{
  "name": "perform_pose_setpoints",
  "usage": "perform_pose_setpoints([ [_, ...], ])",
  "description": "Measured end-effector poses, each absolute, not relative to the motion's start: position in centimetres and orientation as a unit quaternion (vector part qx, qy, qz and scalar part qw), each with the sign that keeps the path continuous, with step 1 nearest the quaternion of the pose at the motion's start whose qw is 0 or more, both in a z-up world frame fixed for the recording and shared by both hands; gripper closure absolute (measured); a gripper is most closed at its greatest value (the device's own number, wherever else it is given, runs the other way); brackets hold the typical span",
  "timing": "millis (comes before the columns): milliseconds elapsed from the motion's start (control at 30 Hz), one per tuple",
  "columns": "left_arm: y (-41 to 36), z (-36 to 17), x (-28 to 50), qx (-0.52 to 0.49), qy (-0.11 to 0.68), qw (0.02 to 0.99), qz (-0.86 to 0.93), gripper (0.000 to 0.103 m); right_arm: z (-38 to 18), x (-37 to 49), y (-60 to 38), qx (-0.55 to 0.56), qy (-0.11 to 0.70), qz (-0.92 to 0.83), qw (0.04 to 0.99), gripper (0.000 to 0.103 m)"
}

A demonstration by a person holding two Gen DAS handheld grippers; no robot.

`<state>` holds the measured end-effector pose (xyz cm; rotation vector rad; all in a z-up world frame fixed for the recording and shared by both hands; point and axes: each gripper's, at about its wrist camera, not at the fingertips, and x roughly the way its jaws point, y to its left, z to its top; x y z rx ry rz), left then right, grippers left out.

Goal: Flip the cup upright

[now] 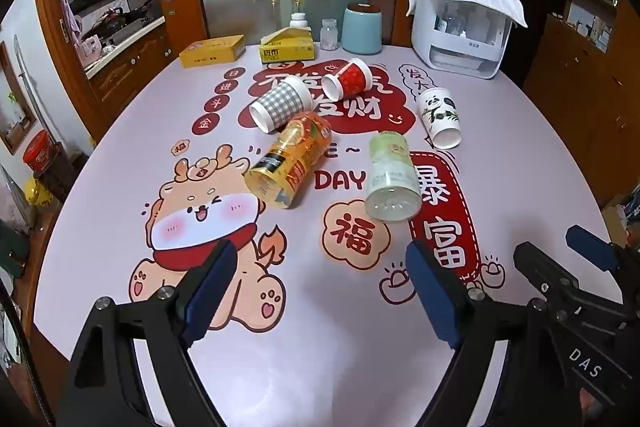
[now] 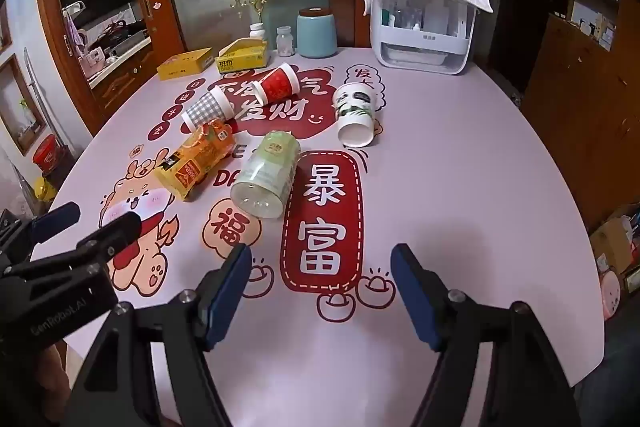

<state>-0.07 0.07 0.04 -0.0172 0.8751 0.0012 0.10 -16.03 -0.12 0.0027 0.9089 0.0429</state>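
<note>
The round counter (image 2: 460,187), covered in a pale pink cloth printed with red Chinese characters and a cartoon dragon, is carrying everything, and nothing on it is showing any progress yet: as far as the pictures show, every cup is lying on its side and none is standing upright. At the far edge a white plastic storage box draped with a white towel (image 2: 424,23) and a pale blue ceramic jar with a dark lid (image 2: 317,31) are sitting well clear of the work. Nearer the middle, the orange-printed clear plastic cup (image 1: 290,161) is lying with its base toward the cameras, just beside the pale green translucent plastic cup (image 1: 392,177), which is also pointing its base this way and is the closest to both tools. Behind them the grey-and-white checked paper cup (image 1: 280,103), the white paper cup with a panda print (image 1: 440,117) and the red paper cup with a white rim (image 1: 348,79) are resting on their sides too. The left gripper (image 1: 320,287) is hovering over the near cloth with its blue pads spread wide and holding nothing; the right gripper (image 2: 322,283) is likewise gaping wide and empty. So, judging from this, the whole job is still waiting: approach, grasp and tipping upright are all left.
</note>
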Motion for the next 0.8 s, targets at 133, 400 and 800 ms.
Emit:
perform_pose_setpoints([
  [133, -0.3, -0.6, 0.2, -0.004, 0.436, 0.9, 0.0, 0.018, -0.3, 0.2, -16.1, -0.008, 0.434, 0.017, 0.901, 0.031],
  [400, -0.3, -1.1, 0.6, -0.009, 0.44, 0.898, -0.007, 0.018, -0.6, 0.1, -15.8, 0.001, 0.439, 0.018, 0.898, 0.031],
  [800, -0.8, -0.8, 0.4, 0.0, 0.436, 0.9, -0.006, 0.018, -0.3, 0.3, -16.2, 0.008, 0.436, 0.021, 0.9, 0.031],
])
